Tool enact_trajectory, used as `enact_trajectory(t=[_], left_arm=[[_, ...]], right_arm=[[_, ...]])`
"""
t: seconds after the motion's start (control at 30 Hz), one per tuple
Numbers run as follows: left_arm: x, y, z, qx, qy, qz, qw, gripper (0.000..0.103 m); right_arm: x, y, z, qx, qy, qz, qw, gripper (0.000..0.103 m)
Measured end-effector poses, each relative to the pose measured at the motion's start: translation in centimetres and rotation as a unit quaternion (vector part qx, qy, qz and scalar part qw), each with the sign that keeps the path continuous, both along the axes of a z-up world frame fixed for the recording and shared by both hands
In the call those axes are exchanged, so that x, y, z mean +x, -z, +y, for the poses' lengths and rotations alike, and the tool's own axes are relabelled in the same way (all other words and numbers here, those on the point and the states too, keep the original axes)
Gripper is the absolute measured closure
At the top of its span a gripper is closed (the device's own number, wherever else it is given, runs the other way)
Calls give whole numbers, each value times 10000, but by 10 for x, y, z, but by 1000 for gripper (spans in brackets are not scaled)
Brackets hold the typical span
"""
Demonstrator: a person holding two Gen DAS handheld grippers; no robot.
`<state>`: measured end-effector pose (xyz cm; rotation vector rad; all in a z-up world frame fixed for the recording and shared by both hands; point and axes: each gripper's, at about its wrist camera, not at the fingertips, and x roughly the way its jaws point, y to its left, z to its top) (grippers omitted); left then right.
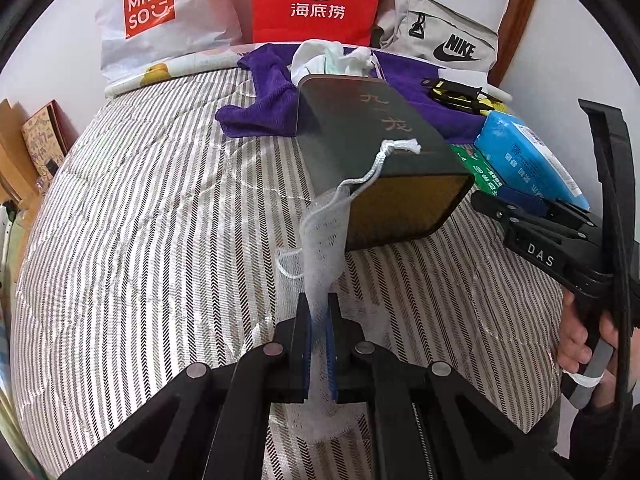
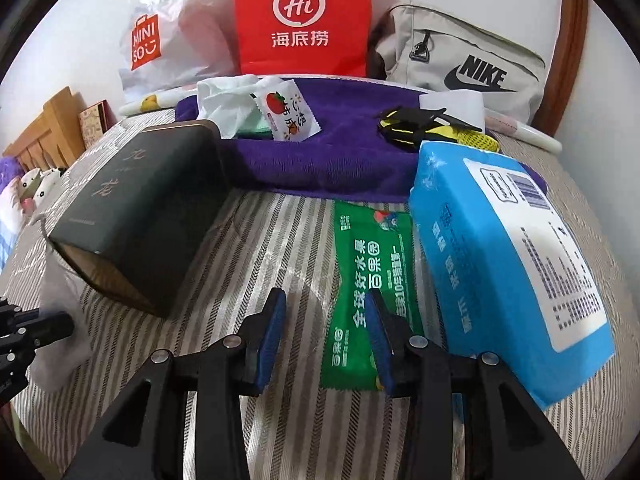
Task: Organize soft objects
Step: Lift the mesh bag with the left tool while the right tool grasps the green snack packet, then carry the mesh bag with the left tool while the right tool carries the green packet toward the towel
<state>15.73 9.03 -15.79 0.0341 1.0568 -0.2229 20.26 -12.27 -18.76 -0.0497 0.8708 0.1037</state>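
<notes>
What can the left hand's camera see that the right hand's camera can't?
Only the left wrist view shows the white mesh pouch pinched in the left gripper, and the hand holding the right gripper.

Only the right wrist view shows the open right gripper above the green packet, and the white orange-printed sachet.

Both show the dark box, blue tissue pack, purple towel, red bag and striped bedding.

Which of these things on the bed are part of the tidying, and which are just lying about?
In the job: white mesh pouch pinched in the left gripper; dark box; purple towel; blue tissue pack.

Lying about: red bag; Miniso bag; Nike bag.
</notes>
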Motion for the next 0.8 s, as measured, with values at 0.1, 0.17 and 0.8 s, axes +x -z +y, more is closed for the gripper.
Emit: enact_trajectory(t=[0.1, 0.17, 0.8], left_arm=[[2, 0, 0, -19, 39, 2, 10000, 96], [3, 0, 1, -45, 64, 1, 10000, 96], [5, 3, 7, -417, 143, -84, 9990, 96]], right_arm=[[4, 1, 2, -59, 34, 20, 10000, 64], [5, 2, 3, -165, 97, 23, 9998, 78], [-42, -16, 0, 161, -465, 34, 9988, 100]])
